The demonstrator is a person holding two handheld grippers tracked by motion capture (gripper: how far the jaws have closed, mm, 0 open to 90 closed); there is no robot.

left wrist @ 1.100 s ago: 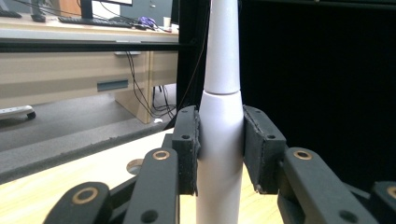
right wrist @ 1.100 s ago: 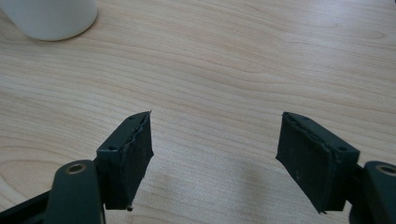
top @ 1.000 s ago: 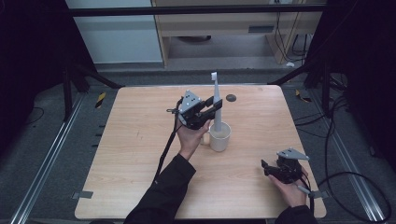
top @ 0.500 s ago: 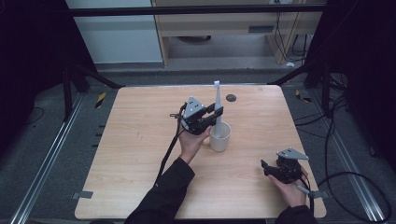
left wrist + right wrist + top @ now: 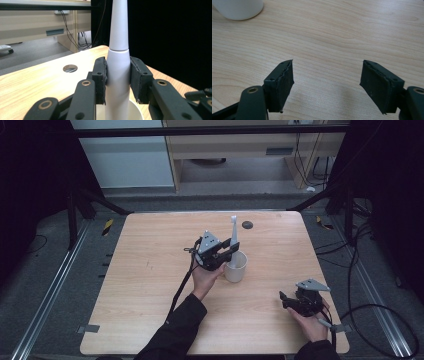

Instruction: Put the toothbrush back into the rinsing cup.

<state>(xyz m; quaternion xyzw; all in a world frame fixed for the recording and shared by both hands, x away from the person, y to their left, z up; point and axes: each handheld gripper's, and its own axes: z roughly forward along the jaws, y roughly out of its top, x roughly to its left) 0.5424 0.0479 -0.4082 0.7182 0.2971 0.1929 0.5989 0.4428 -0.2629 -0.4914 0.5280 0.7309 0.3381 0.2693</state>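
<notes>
A white electric toothbrush (image 5: pixel 232 234) stands upright with its lower end inside a white cup (image 5: pixel 236 267) near the table's middle. My left gripper (image 5: pixel 230 251) is shut on the toothbrush body just above the cup rim. In the left gripper view both pads press the toothbrush (image 5: pixel 117 70) from either side, and the cup (image 5: pixel 136 111) sits below. My right gripper (image 5: pixel 286 301) rests low near the front right of the table, open, with bare wood between its jaws (image 5: pixel 327 82). The cup (image 5: pixel 237 8) shows at the top left of the right gripper view.
The wooden table (image 5: pixel 150 270) has a small dark round hole (image 5: pixel 247 224) near its far edge, behind the cup. A cable trails from the left gripper along the forearm. Metal rails run along both sides of the table.
My left gripper has come down and a little toward me, lowering the toothbrush into the cup and bringing it more upright. The right gripper has not moved.
</notes>
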